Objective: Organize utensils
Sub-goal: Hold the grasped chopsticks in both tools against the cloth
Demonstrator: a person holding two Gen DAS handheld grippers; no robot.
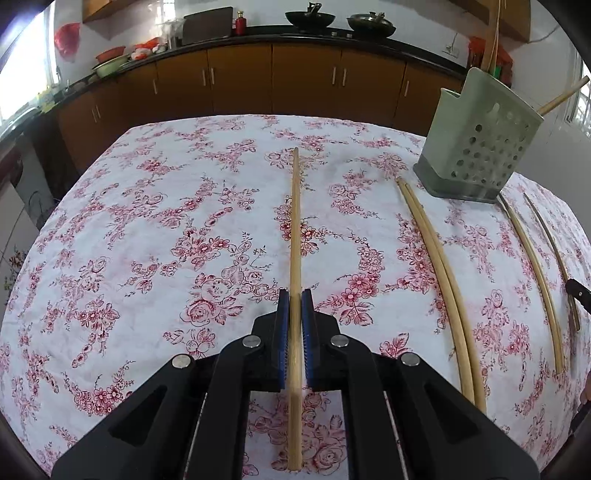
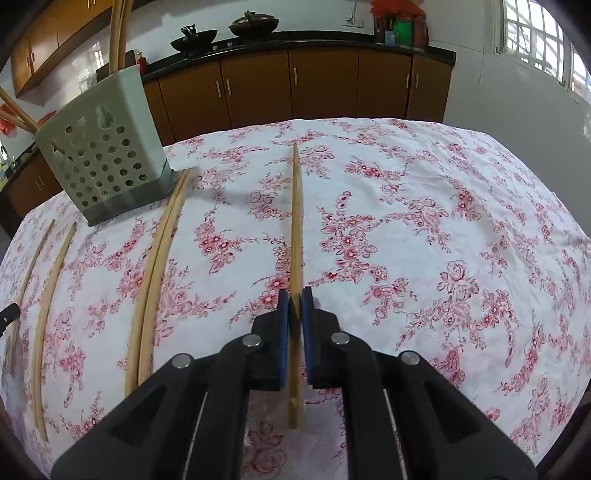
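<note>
On the floral tablecloth (image 1: 147,221) the perforated holder (image 1: 476,147) stood far right, loose chopsticks (image 1: 436,251) lay beside it, and left gripper (image 1: 295,299) and right gripper (image 2: 294,297) each pinched one chopstick (image 1: 294,229) (image 2: 296,221) pointing away.

Brown cabinets (image 2: 325,85) under a black counter (image 1: 258,33) line the white wall; a bright window (image 2: 535,33) stands right.

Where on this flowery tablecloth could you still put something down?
Bare cloth lies left of the left gripper and its chopstick, and right of the right gripper's chopstick. It is crowded around the holder, with the paired chopsticks beside it.
</note>
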